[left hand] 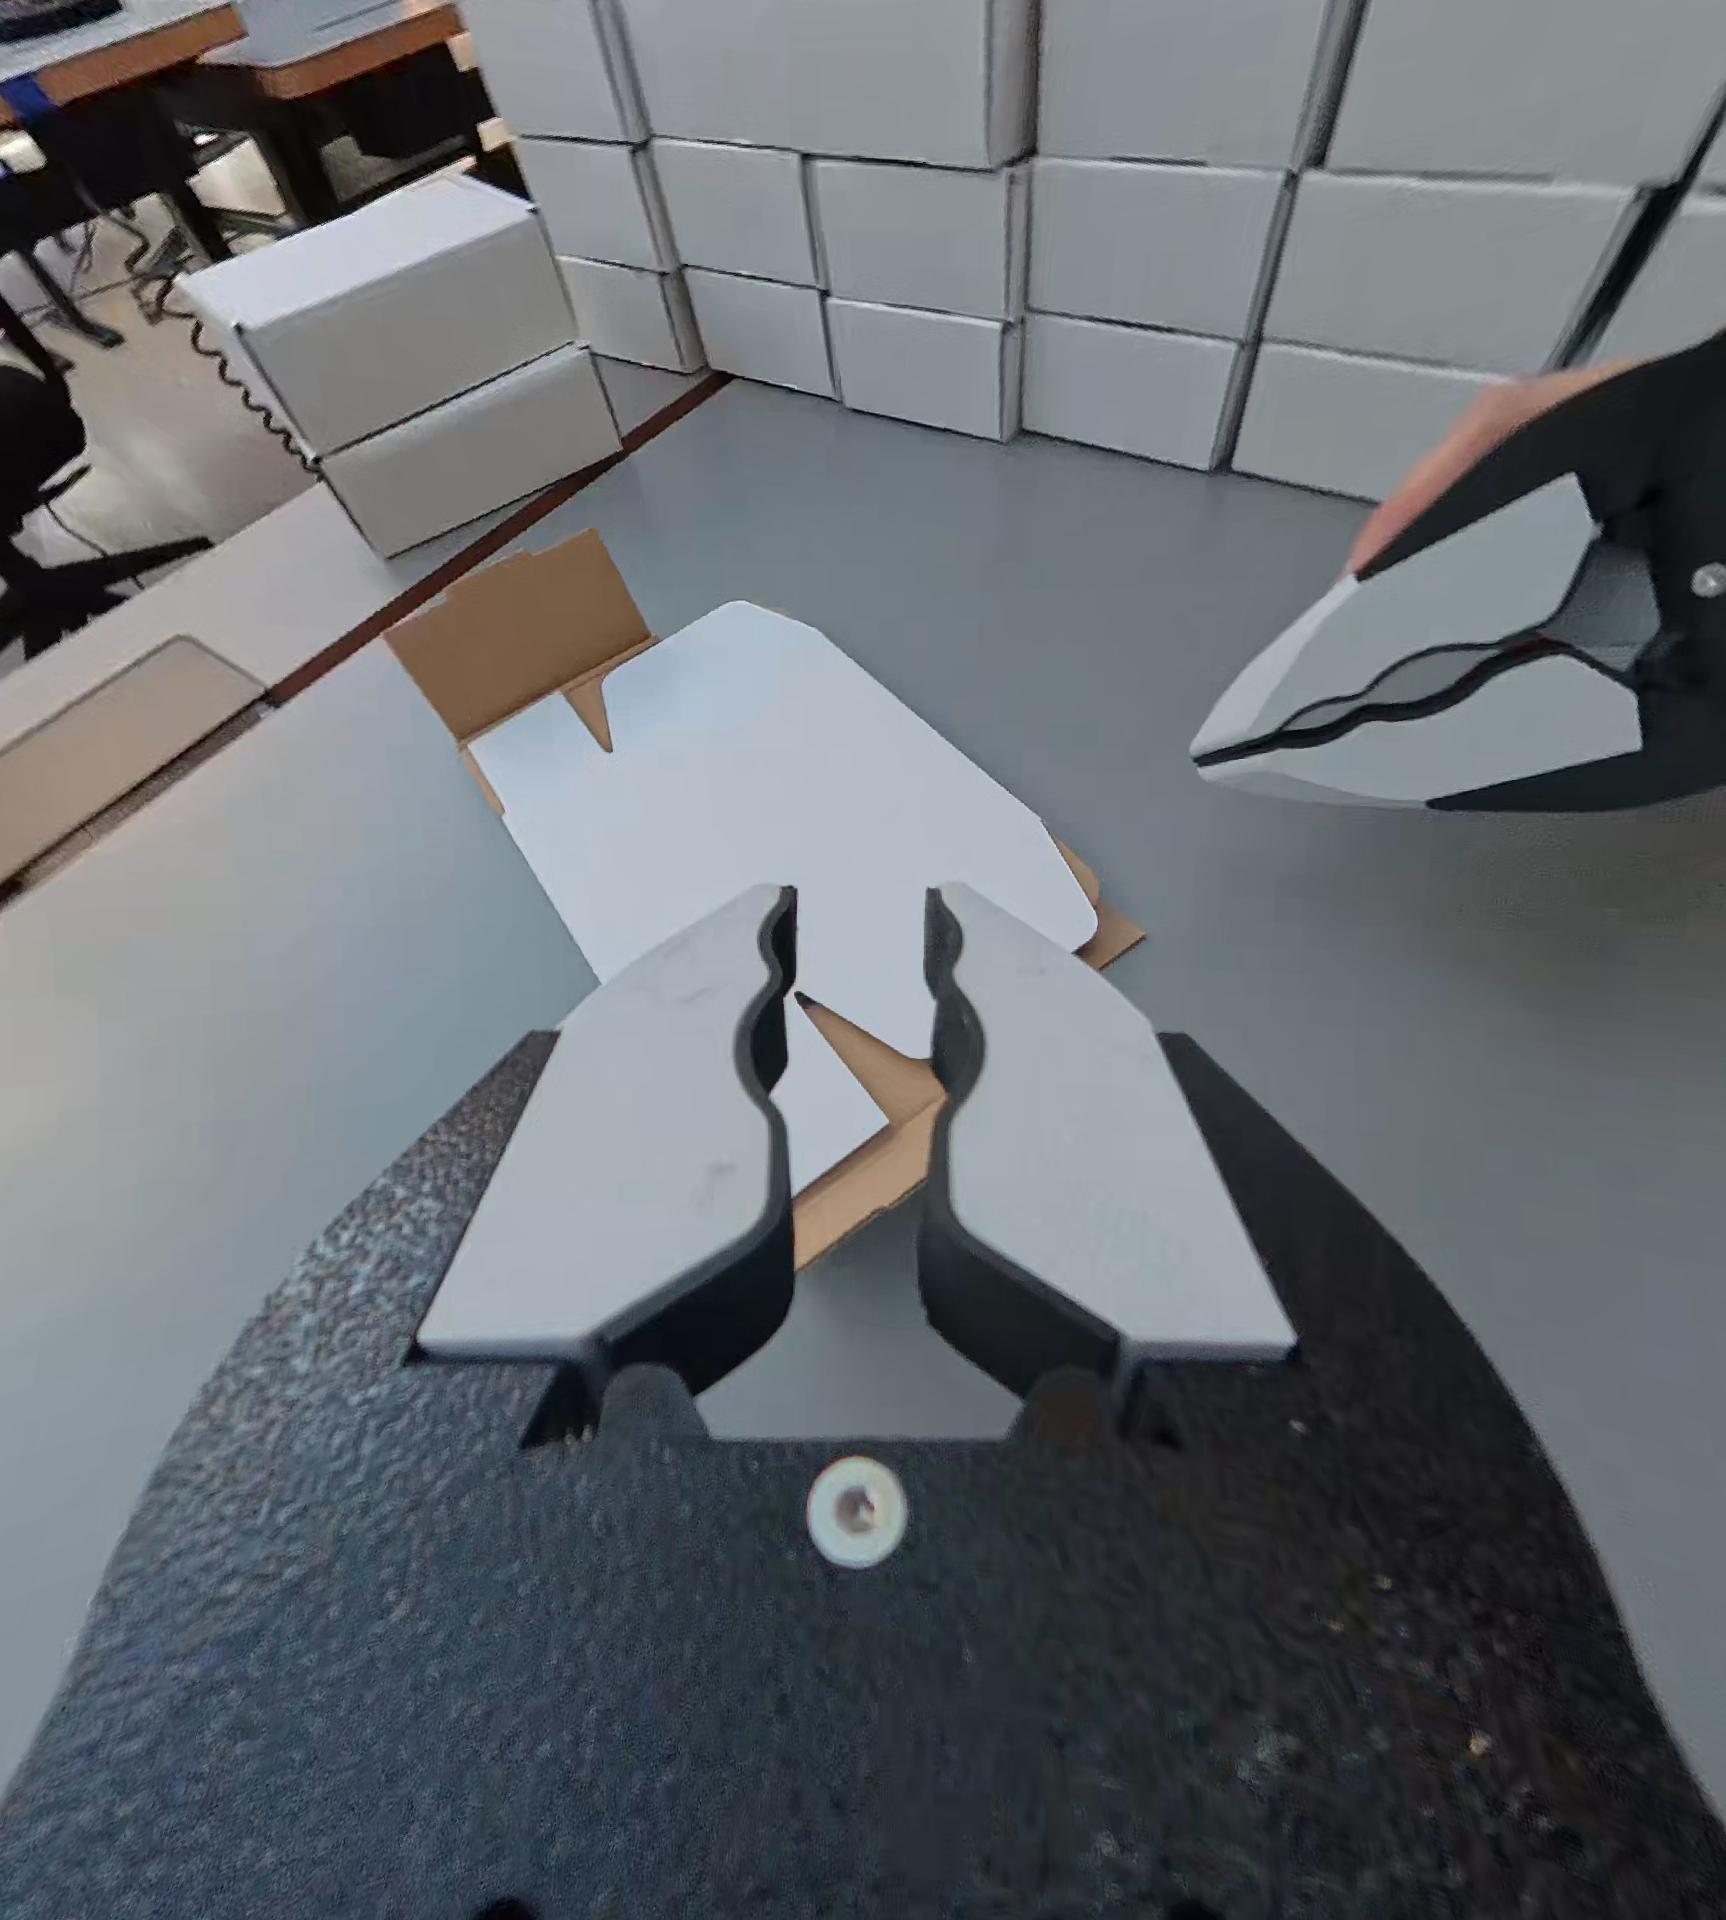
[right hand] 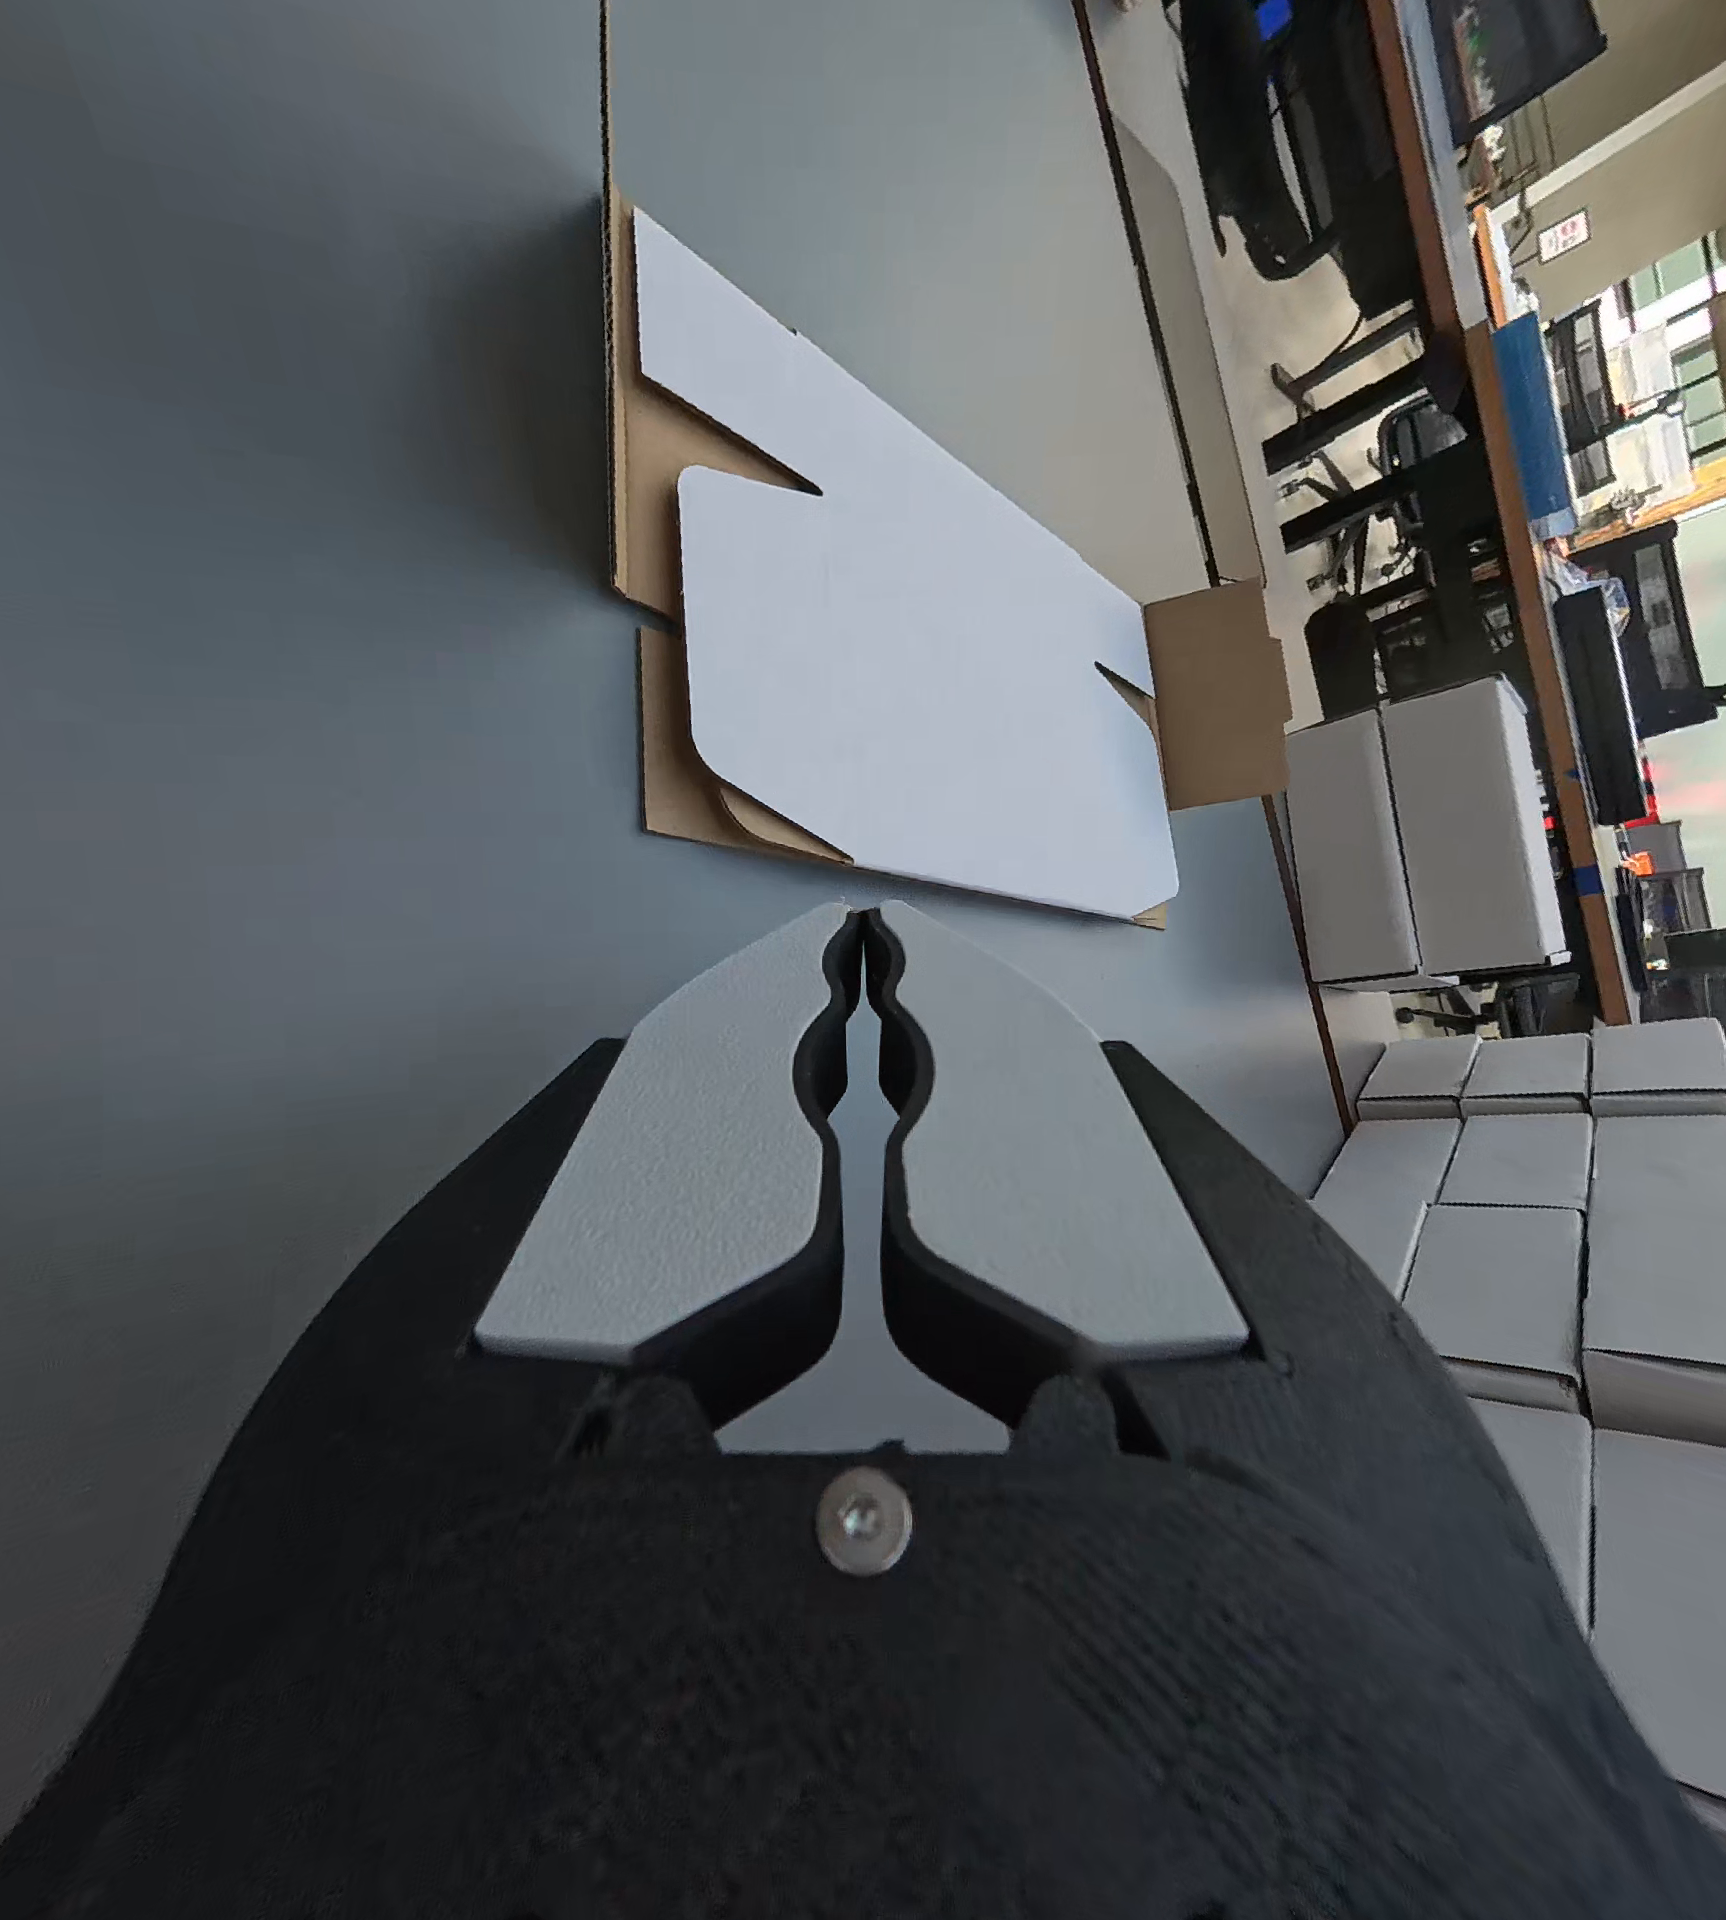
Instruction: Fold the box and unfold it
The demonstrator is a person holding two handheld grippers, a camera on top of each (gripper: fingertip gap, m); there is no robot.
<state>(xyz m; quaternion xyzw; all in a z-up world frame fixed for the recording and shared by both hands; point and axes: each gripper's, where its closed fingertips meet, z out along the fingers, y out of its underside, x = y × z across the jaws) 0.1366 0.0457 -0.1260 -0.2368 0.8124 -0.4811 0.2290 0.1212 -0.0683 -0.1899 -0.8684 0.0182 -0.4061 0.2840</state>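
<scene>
— How do the jaws stand?
— Left gripper point(left hand: 861, 904) parted above the flattened white-and-brown cardboard box point(left hand: 786, 769); right gripper point(right hand: 864, 916) closed on nothing, just beside its edge.
— And the box?
— Flat on the grey table point(left hand: 215, 1039), stacked white boxes point(left hand: 942, 239) behind.

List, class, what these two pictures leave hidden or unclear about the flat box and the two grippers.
- Flat box, left wrist view: its near end is hidden behind the left gripper fingers.
- Right gripper, left wrist view: its body is cut off by the right edge.
- Right gripper, right wrist view: whether its tips touch the box edge cannot be told.
- Underside of the box: hidden against the table.
</scene>
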